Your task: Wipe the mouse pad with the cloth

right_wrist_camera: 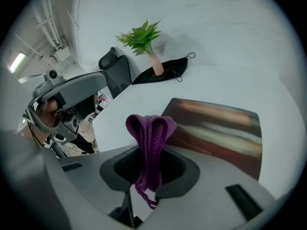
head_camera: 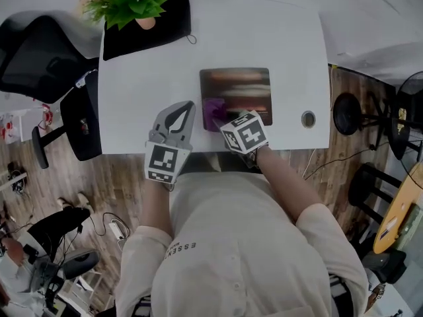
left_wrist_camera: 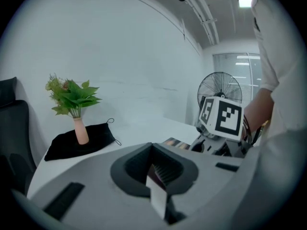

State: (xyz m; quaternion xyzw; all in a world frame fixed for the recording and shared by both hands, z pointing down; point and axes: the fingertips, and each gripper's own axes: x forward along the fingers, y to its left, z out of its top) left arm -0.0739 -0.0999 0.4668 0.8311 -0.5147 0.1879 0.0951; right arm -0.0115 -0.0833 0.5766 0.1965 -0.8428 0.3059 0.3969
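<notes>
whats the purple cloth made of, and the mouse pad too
The cloth looks like a knitted or woven textile, matte purple: ribbed rows of yarn show along its folds and a loose thread hangs below. The mouse pad seems a thin flat mat with a smooth printed top, slightly sheeny; its underlayer cannot be seen.
</notes>
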